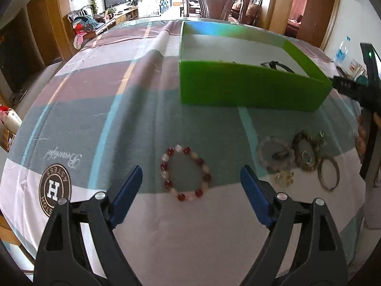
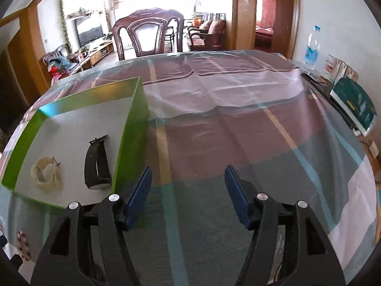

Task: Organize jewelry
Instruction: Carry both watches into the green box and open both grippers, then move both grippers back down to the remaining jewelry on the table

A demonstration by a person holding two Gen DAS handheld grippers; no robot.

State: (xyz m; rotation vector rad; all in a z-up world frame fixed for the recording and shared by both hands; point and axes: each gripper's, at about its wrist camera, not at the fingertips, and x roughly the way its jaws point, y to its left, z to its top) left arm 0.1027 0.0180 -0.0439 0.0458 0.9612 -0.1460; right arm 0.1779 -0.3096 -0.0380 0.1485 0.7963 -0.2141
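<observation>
A red and white bead bracelet (image 1: 185,172) lies flat on the tablecloth, right between the tips of my open, empty left gripper (image 1: 191,174). It also shows in the right wrist view (image 2: 23,245) at the far lower left. A green box (image 1: 250,88) stands behind it; in the right wrist view the green box (image 2: 133,124) holds a black watch (image 2: 96,164) and a cream bracelet (image 2: 46,175). My right gripper (image 2: 188,178) is open and empty, above the cloth just right of the box. More jewelry (image 1: 302,155) lies right of the bead bracelet, including a metal bangle (image 1: 329,171).
The striped tablecloth (image 1: 107,100) covers the table. A wooden chair (image 2: 148,35) stands at the far edge. A water bottle (image 2: 312,50) and a teal box (image 2: 354,102) sit at the right side. The right gripper's black body (image 1: 366,95) shows at the right edge of the left view.
</observation>
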